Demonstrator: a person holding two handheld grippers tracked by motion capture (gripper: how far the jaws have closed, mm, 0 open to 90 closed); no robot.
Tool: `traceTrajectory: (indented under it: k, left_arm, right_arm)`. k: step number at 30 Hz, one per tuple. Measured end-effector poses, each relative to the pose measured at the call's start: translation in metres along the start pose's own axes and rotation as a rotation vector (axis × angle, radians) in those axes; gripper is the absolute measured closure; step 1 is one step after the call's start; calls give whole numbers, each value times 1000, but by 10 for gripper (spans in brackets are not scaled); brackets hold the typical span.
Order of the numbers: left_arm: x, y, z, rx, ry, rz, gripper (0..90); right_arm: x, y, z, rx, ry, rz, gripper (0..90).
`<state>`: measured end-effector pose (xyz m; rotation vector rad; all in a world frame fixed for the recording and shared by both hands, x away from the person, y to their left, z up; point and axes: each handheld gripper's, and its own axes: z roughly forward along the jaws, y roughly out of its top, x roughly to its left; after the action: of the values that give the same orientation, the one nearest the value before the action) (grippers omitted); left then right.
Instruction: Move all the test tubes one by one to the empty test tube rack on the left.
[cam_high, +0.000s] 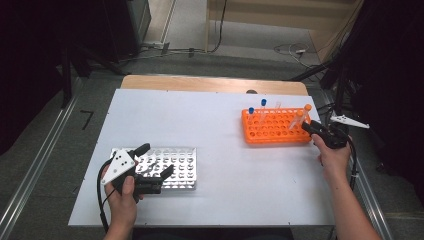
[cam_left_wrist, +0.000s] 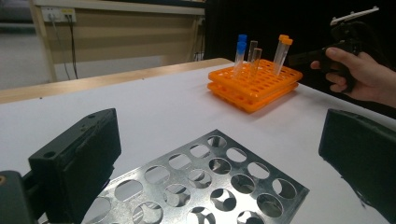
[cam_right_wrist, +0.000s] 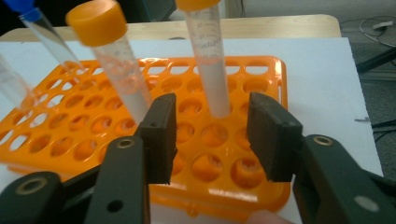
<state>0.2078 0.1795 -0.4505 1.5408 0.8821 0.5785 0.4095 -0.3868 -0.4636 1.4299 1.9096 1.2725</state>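
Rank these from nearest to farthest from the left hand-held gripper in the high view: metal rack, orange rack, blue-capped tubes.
1. Metal rack: right under the left hand-held gripper, near-left of the table.
2. Orange rack: across the table, far right.
3. Blue-capped tubes: at that rack's back left corner, slightly farther.

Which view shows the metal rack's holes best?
The left gripper view: the metal rack lies close below the open jaws, each round hole distinct. The high view shows the whole rack small, partly behind the left gripper.

A metal rack (cam_high: 170, 165) lay under the left gripper (cam_high: 156, 162); a tube rack (cam_high: 275, 127) stood before the right gripper (cam_high: 311, 127).
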Motion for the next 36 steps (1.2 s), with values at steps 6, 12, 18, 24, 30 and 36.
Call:
traceTrajectory:
  k: [6,12,18,24,30,36]
  left_arm:
    - [3,-1,-3,11,7,8,0]
    - [11,0,-9,2,18,-6,0]
    - [11,-1,-9,1,19,-10,0]
    - [8,1,-8,2,0,-9,0]
    - [6,5,-7,-3,-17,-8,0]
    - [1,10,0,13,-35,7,0]
  right_arm:
    - [1,4,20,22,-38,-10,583]
    - [7,3,32,8,-57,-55,628]
    - [10,1,36,-16,-99,-56,712]
    - [7,2,34,-18,-95,-31,730]
    - [7,8,24,-68,-82,-22,731]
    - [8,15,7,-97,-59,-12,731]
